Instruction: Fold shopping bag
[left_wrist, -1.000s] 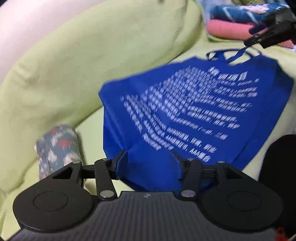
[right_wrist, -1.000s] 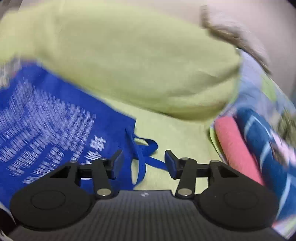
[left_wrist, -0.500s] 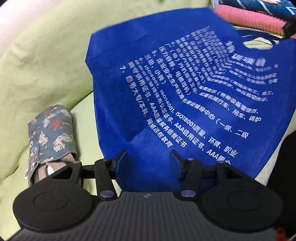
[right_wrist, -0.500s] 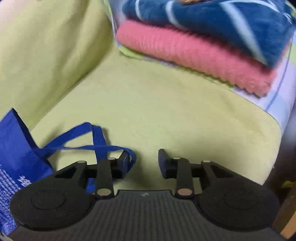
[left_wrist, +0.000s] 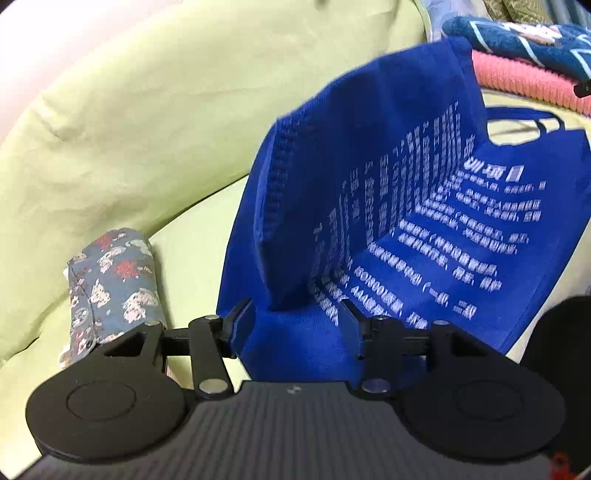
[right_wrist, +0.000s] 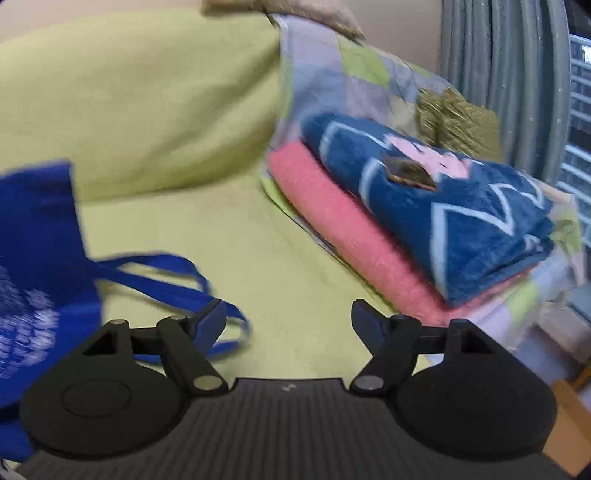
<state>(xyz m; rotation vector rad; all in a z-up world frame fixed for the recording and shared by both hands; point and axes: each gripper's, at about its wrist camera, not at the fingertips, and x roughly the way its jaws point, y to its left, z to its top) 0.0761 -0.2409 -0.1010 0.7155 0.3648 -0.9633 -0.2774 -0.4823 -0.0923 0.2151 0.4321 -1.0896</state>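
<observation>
Bag (left_wrist: 424, 206): on the sofa (left_wrist: 155, 122), left of the towels (right_wrist: 424, 214); one side raised, fold unfinished.
Left tool (left_wrist: 297, 319): we see it spread, bag between.
Right tool (right_wrist: 288, 319): spread, empty.

Blue non-woven shopping bag (left_wrist: 388, 206) printed with white text, lying on the yellow-green sofa seat (right_wrist: 266, 273) near the back cushion, its left portion raised and curling over the flat remainder, stitched seam showing, its two strap handles (right_wrist: 166, 280) trailing loose toward the seat's right side.
</observation>
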